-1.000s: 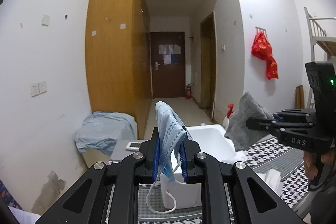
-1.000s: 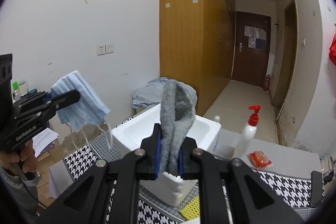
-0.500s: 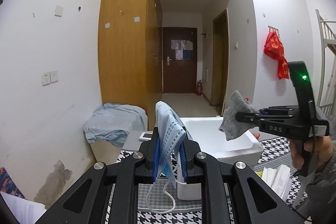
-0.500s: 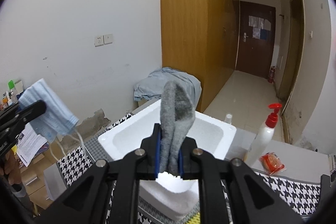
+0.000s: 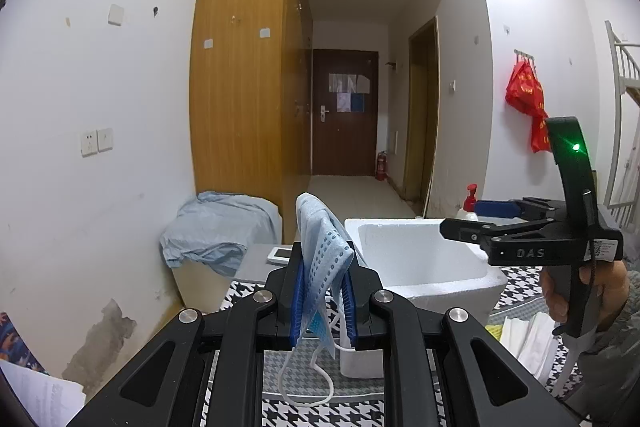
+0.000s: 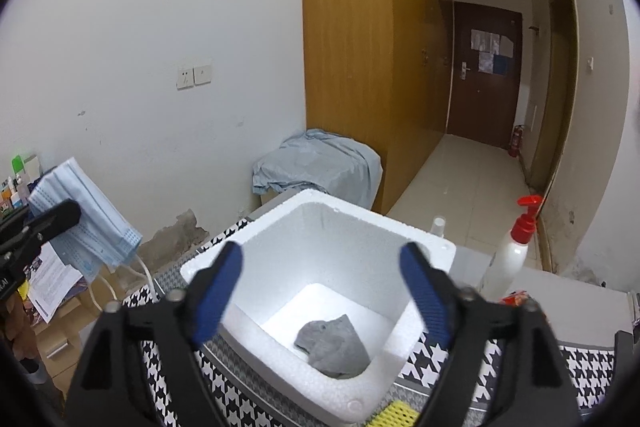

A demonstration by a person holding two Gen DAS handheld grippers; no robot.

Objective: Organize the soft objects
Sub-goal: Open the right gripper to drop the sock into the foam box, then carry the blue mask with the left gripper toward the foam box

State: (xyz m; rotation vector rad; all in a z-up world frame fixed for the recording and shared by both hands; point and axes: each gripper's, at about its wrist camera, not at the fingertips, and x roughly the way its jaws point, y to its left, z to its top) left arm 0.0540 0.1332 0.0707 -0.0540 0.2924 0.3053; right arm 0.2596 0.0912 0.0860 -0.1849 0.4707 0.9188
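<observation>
- Left wrist view: the left gripper (image 5: 322, 301) pinches a blue face mask (image 5: 322, 259) between its blue pads, jaws narrow. The mask stands folded above the fingers and its white ear loops (image 5: 306, 383) dangle below them.
- Left wrist view: the white foam box (image 5: 424, 267) sits on the houndstooth cloth (image 5: 316, 413) ahead and to the right of the mask, its open top facing up. The mask's long fold runs upright, roughly along the pads.
- Left wrist view: the right gripper (image 5: 466, 219) hovers over the box's right rim, held by a hand (image 5: 580, 291); nothing shows between its fingers here.
- Right wrist view: the right gripper (image 6: 320, 291) points down into the foam box (image 6: 320, 205), and its jaws are opening with nothing between the blue pads (image 6: 218, 293).
- Right wrist view: a grey cloth (image 6: 332, 345) lies crumpled on the box floor, toward the near right corner, clear of the fingers.
- Right wrist view: the left gripper (image 6: 60, 213) shows at the left edge with the face mask (image 6: 86, 221) hanging from it, well left of the box and above the cloth-covered table.
- Judgement: the grey cloth looks delivered, so the mask is probably next. The left hand alone holds it, and the box opening lies to that hand's right and slightly forward, so it likely needs to cross over the near-left rim before letting go.
</observation>
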